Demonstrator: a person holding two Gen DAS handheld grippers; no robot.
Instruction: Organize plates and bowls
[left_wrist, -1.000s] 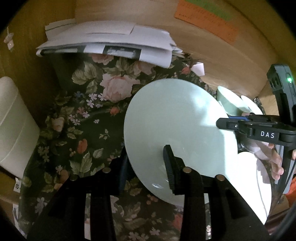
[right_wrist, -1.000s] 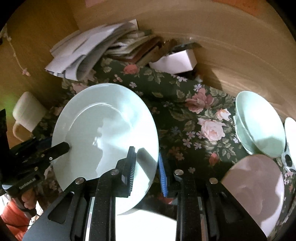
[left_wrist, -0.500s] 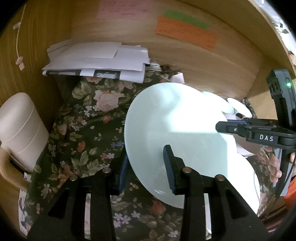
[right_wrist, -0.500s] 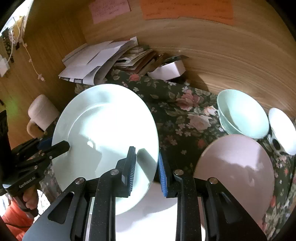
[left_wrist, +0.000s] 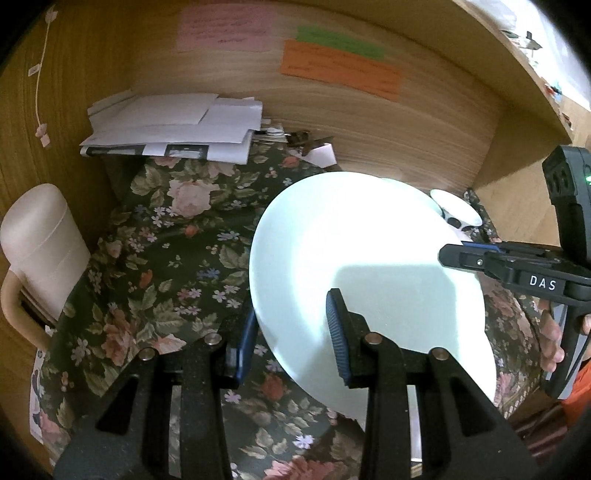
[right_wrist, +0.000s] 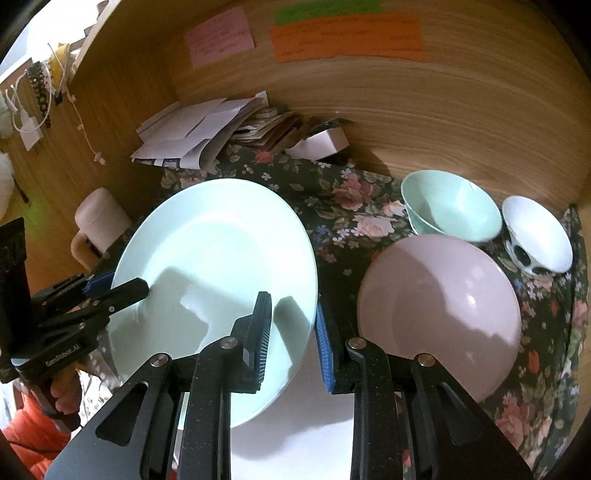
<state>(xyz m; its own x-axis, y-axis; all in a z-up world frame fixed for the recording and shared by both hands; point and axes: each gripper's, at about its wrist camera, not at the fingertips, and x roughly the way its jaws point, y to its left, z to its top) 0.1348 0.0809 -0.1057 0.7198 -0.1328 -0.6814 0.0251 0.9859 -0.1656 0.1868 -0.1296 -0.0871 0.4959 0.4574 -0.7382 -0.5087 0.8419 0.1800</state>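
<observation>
Here, the left gripper (left_wrist: 291, 339) and right gripper (right_wrist: 293, 334) each clamp their jaws on opposite rims of the round pale-green ceramic plate (right_wrist: 218, 266), held tilted above the floral-clothed surface (right_wrist: 354, 218); beyond, a pink plate (right_wrist: 439, 306), a green bowl (right_wrist: 452, 205) and a white bowl (right_wrist: 537, 232).

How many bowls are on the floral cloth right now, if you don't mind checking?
2: a mint green bowl near the back wall and a white bowl to its right. Others may be hidden behind the held mint plate.

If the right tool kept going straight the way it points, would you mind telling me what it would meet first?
The right tool already straddles the mint plate rim; beyond that lies floral cloth, then probably the wooden back wall. Depth is unclear.
</observation>
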